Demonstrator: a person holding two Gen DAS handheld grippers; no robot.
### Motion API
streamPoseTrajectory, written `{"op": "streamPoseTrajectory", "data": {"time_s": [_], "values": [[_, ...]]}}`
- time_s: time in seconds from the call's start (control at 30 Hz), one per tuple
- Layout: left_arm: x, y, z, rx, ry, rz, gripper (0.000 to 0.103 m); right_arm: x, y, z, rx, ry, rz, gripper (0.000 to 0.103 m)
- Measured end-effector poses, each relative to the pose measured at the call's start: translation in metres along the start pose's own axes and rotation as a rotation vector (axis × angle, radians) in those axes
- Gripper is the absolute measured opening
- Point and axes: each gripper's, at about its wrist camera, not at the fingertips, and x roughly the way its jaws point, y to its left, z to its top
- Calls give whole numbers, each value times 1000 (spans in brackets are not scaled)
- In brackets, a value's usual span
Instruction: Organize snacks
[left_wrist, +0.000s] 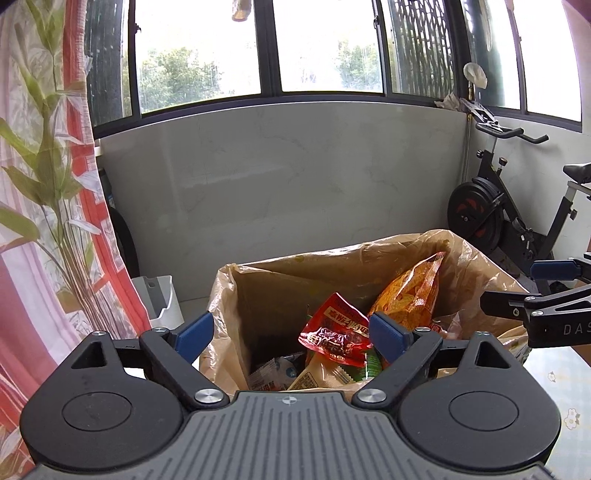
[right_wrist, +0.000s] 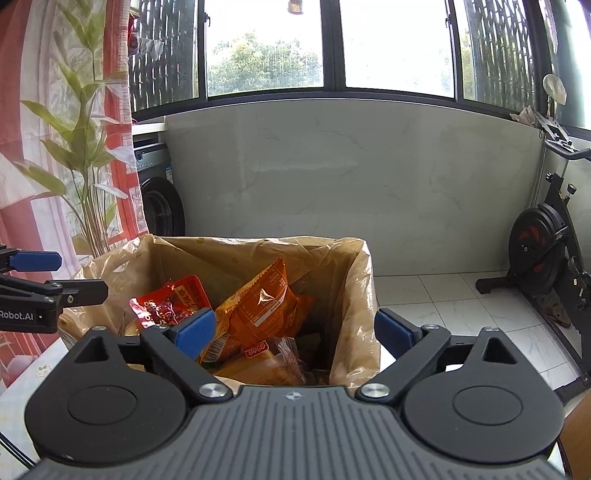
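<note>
A box lined with a tan plastic bag (left_wrist: 258, 280) (right_wrist: 354, 280) stands in front of both grippers and holds several snack packets. A red packet (left_wrist: 334, 330) (right_wrist: 166, 301) and an orange packet (left_wrist: 410, 295) (right_wrist: 258, 299) stick up from the pile. My left gripper (left_wrist: 291, 336) is open and empty just above the box's near rim. My right gripper (right_wrist: 293, 334) is open and empty, also above the near rim. Each gripper shows at the edge of the other's view, the right one (left_wrist: 546, 291) and the left one (right_wrist: 44, 280).
A grey marble wall (left_wrist: 277, 184) runs behind the box under a wide window. An exercise bike (left_wrist: 517, 221) (right_wrist: 546, 251) stands on the tiled floor at right. A red and white curtain (left_wrist: 48, 221) hangs at left, with a washing machine (right_wrist: 159, 206) behind it.
</note>
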Motion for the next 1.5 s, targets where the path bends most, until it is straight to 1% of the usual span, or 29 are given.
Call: {"op": "streamPoseTrajectory", "data": {"time_s": [0.17, 0.3, 0.4, 0.47, 0.53, 0.6, 0.7, 0.77, 0.83, 0.97, 1.5], "values": [[-22, -1, 6, 2, -27, 25, 93, -17, 5, 4, -12, -10, -19, 102], [-47, -4, 8, 17, -72, 64, 93, -37, 13, 8, -23, -20, -24, 102], [-67, -2, 8, -6, -87, 60, 93, -57, 20, 11, -30, -30, -32, 103], [-82, -2, 7, -17, -78, 70, 93, -71, 23, 12, -26, -49, -27, 103], [-97, -3, 4, -16, -84, 93, 93, -85, 25, 12, 1, -68, -10, 103], [-112, -2, 1, -37, -100, 101, 93, -98, 27, 11, 28, -85, 0, 103], [-131, 6, -2, -86, -116, 90, 93, -111, 35, 8, 13, -104, -20, 103], [-139, 8, -3, -93, -121, 107, 93, -117, 39, 7, 5, -104, -17, 103], [-146, 11, -6, -94, -128, 128, 93, -120, 41, 8, 9, -99, -5, 103], [-154, 15, -14, -106, -118, 118, 93, -124, 43, 5, 22, -100, 0, 103], [-149, 20, -17, -143, -92, 105, 93, -124, 43, -1, 40, -76, -9, 103]]}}
